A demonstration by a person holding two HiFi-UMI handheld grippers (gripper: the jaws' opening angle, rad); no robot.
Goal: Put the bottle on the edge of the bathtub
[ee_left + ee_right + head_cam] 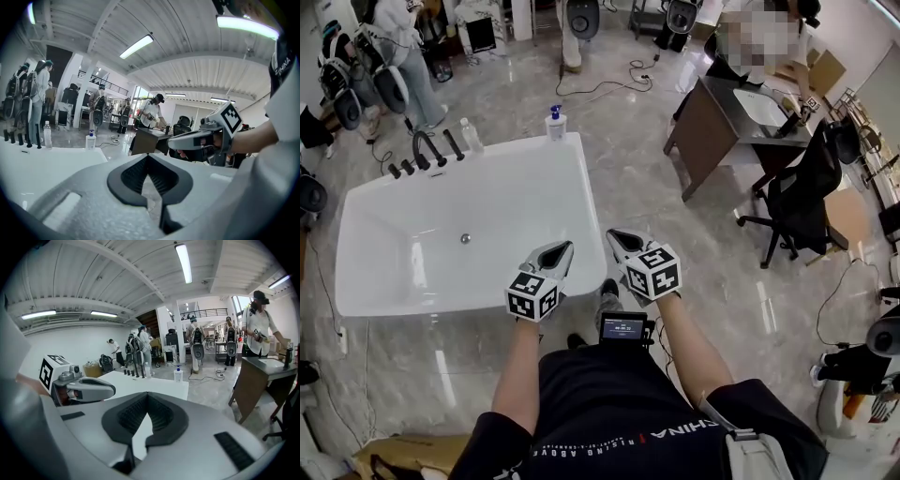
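While both claws hover over the near right corner of the bathtub (592,211), left gripper (564,247) and right gripper (615,235) have their jaws pressed together, holding nothing. Pump bottle (555,123) stands upright on the far rim corner, straight ahead and well apart. The left gripper is marginally nearer. Clear water bottle (471,135) stands upright beside the faucet (427,150), further left.

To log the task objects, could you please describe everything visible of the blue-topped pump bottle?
The pump bottle is a small, pale container that looks like plastic, with a blue pump head and a label too small to read. It stands upright on the far right corner of the white bathtub, on its rim, and touches only that rim.
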